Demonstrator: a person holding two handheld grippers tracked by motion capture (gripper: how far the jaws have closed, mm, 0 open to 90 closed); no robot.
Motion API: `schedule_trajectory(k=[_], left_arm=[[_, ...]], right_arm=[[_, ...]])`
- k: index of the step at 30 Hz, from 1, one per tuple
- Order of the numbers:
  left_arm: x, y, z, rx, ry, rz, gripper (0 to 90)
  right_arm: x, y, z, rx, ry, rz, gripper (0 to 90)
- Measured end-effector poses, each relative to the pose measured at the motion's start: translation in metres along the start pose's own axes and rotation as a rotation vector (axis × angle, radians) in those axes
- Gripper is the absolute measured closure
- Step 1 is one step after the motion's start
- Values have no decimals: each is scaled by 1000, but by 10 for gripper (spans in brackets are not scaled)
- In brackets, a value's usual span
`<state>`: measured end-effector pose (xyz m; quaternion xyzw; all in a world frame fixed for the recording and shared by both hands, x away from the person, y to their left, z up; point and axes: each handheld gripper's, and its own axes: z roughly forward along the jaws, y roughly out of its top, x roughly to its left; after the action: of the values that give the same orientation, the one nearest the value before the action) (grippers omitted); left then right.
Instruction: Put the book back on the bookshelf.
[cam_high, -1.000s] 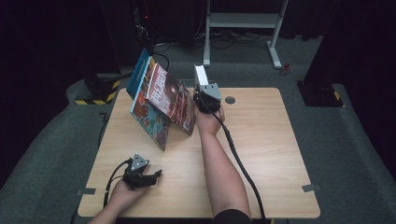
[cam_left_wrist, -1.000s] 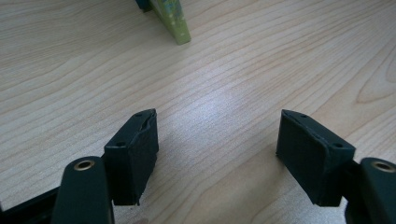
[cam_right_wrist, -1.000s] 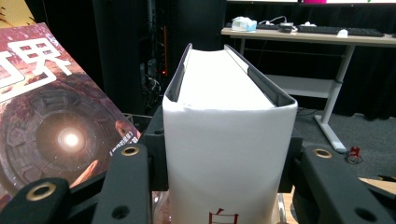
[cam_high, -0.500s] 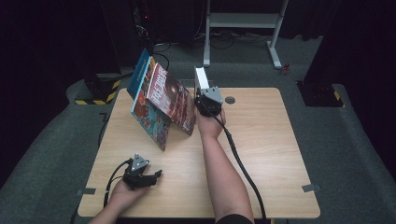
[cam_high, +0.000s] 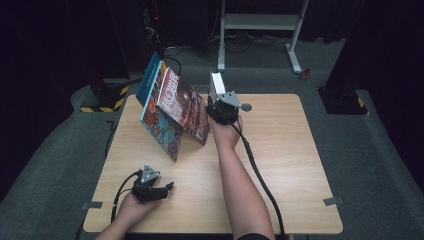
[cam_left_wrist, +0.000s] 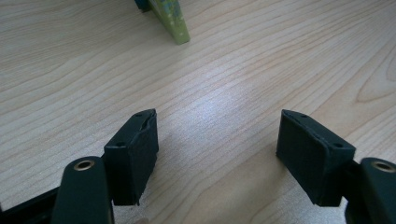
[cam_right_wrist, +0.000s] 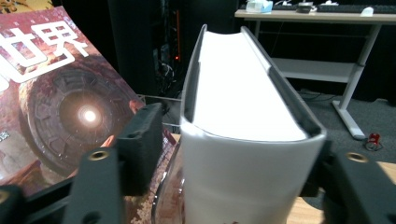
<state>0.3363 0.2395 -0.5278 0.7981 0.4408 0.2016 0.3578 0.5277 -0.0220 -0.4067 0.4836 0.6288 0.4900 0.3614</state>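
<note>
A white book (cam_high: 216, 86) stands upright on its edge at the table's far middle. My right gripper (cam_high: 218, 100) straddles its near end, and the jaws have just been opening. In the right gripper view the book (cam_right_wrist: 243, 121) stands between the jaws of my right gripper (cam_right_wrist: 233, 140). The left pad (cam_right_wrist: 142, 135) is clear of its cover, and the right pad is hidden behind it. My left gripper (cam_high: 169, 187) rests near the front left, open. Only bare wood lies between the jaws of my left gripper (cam_left_wrist: 217, 140).
Left of the white book, a red-brown book (cam_high: 182, 102) (cam_right_wrist: 60, 102), a colourful book (cam_high: 162, 132) and a blue one (cam_high: 149, 80) lean together. A green book corner (cam_left_wrist: 175, 21) lies ahead of the left gripper. A small dark disc (cam_high: 245, 106) sits in the table (cam_high: 290, 150).
</note>
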Motion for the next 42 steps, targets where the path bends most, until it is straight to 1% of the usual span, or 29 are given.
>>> schedule_trajectory(k=[2, 7, 13, 16, 18, 20, 22, 25, 26, 32, 37, 41, 42], left_arm=[[0, 0, 0, -1, 5, 8, 294], [0, 0, 0, -2, 3, 8, 295], [0, 0, 0, -2, 3, 8, 294], [0, 0, 0, -2, 3, 8, 294], [0, 0, 0, -1, 3, 8, 294], [0, 0, 1, -2, 2, 8, 294], [0, 0, 1, -2, 1, 4, 294], [0, 1, 1, -2, 0, 4, 295], [0, 1, 1, -1, 0, 4, 295], [0, 1, 1, -2, -5, 1, 294], [0, 1, 1, -2, -4, 7, 294], [0, 1, 1, 0, -5, 7, 294], [0, 1, 1, -1, -5, 7, 294]], right_arm=[[0, 0, -2, 7, 2, -1, 311], [-1, 0, -7, 9, 21, -4, 257], [-3, 2, -12, 6, 29, -1, 238], [-5, 2, -14, 3, 44, 14, 220], [-4, 2, -14, 13, 26, 1, 217], [-3, 1, -15, 28, 17, -25, 196], [-3, 0, -16, 33, 13, -32, 192], [-5, 0, -18, 43, 33, -17, 179], [-5, -1, -19, 41, 39, -19, 174], [-6, -3, -27, 41, 52, -14, 153], [-8, -8, -36, 43, 66, -9, 147], [-10, -12, -42, 78, 86, -1, 131], [-11, -13, -44, 71, 91, 0, 131]])
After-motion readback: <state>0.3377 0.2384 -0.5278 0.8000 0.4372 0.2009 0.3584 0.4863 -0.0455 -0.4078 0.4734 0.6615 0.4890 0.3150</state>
